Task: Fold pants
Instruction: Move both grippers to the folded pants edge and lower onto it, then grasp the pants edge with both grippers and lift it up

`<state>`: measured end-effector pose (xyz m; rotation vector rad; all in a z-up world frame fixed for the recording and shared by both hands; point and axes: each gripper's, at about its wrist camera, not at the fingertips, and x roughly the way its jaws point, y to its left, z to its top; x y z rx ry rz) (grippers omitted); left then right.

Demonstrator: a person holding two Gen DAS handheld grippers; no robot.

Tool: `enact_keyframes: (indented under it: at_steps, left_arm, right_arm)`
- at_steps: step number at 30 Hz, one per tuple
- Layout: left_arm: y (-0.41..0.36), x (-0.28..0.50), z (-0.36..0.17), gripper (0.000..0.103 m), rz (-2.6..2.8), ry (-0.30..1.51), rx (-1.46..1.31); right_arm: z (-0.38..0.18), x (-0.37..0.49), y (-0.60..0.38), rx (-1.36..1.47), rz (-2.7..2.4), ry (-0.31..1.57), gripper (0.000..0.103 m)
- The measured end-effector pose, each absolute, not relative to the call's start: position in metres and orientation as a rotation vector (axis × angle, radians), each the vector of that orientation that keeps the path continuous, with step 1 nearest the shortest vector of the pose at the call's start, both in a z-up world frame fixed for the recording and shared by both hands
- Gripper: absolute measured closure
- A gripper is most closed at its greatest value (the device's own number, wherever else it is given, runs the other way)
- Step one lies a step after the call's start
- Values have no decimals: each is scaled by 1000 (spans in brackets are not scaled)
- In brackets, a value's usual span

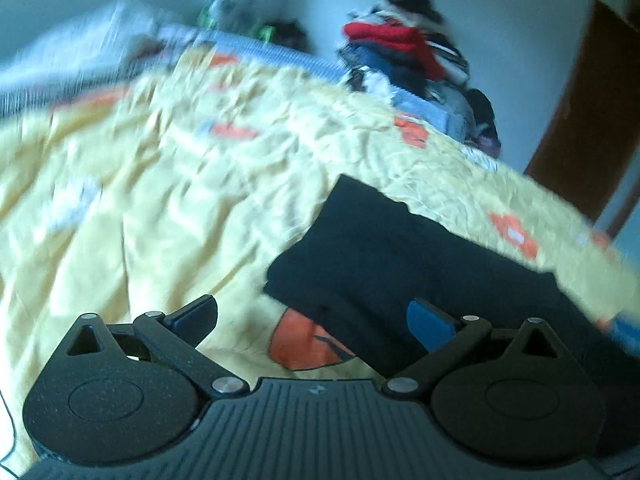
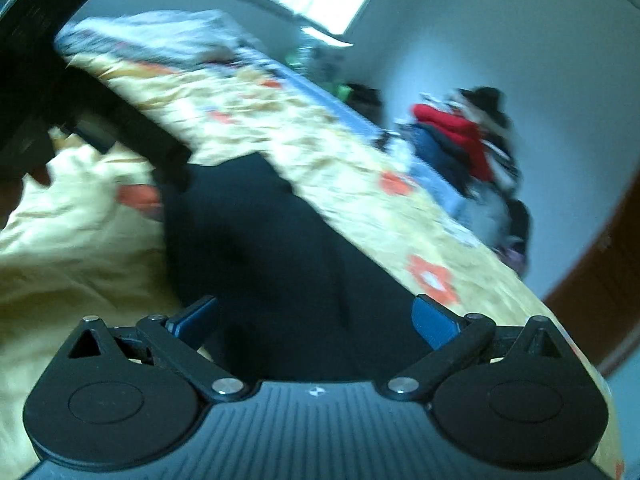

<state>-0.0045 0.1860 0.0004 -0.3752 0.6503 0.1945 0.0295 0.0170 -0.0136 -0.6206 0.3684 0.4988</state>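
Both tongs (image 1: 312,326) (image 2: 316,322) gape wide above pants (image 2: 260,240).

the left gripper (image 1: 312,322) hangs with its jaws spread wide, the two blue-padded fingers (image 1: 430,326) far apart and nothing caught between them. it is tipped forward and down, rolled a little to one side. the right gripper (image 2: 314,320) stands the same way, jaws wide, blue pads (image 2: 434,326) well apart, empty, rolled more steeply. in the right wrist view the left gripper's dark body (image 2: 60,92) shows at the upper left, blurred, reaching in beside the right one; whether a hand shows on it cannot be told.
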Motion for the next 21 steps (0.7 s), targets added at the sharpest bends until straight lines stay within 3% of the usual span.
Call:
enact_keyframes:
  at_steps: [8, 13, 21]
  left_arm:
    - [227, 3, -16, 1, 50, 760, -687]
    - [223, 18, -19, 1, -9, 775, -719]
    - [219, 51, -32, 1, -131, 777, -860]
  right_arm:
    - [-42, 38, 84, -821, 521, 333, 0]
    - [-53, 49, 101, -875, 458, 263, 0]
    - [-31, 67, 84, -672, 397, 223, 0]
